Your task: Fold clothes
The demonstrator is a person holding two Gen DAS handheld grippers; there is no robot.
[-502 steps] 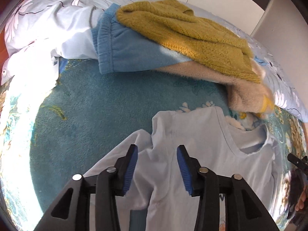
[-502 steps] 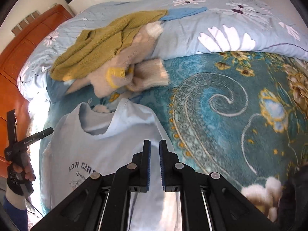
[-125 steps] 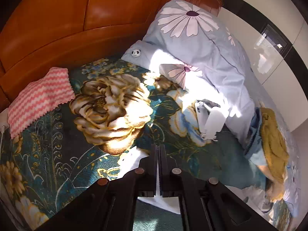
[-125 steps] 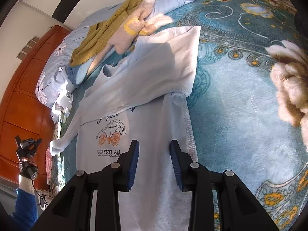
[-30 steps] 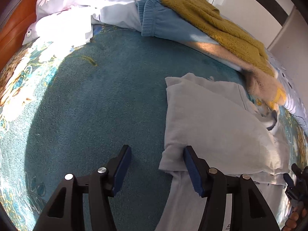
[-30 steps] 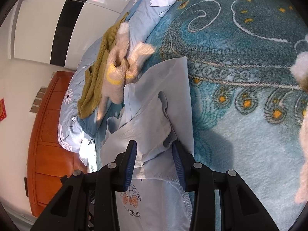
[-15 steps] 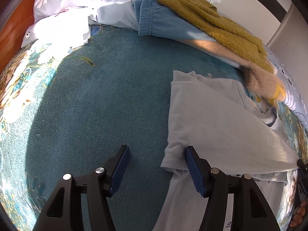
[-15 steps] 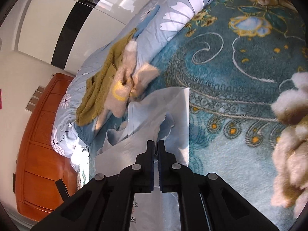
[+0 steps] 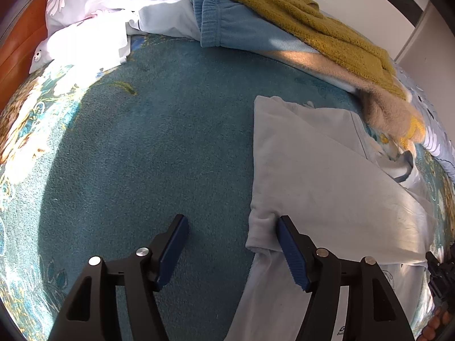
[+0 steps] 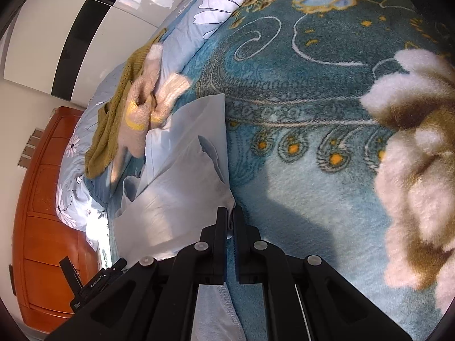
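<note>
Pale blue cotton, that long-sleeved T-shirt (image 9: 327, 187) is lying flat on the teal floral blanket (image 9: 148, 153) of the bed, both sleeves already crossed over the chest, with the print just peeking out below them. Your right tool (image 10: 230, 218) is pinched tight on the corner of the folded sleeve at the shirt's right edge, and the cloth is tented up a little from that pinch. Your left tool (image 9: 231, 244) has just been opening and stands wide, the left edge of the shirt sitting between its fingers but not gripped; the right pad (image 9: 290, 253) is only brushing the bunched cuff.

If I were you I'd lay that right corner down square with the side seam before letting go, otherwise the sleeve will spring back in a diagonal. Keep it low, drag it taut, then release. On the left, get both layers, sleeve and body, between the pads before you close, since grabbing just the cuff will pull the fold apart.

The pile of mustard knit sweater (image 9: 307, 25), fuzzy beige sweater (image 9: 389, 113) and blue sweatpants (image 9: 236, 25) near the collar is well clear, so no snag risk there.
</note>
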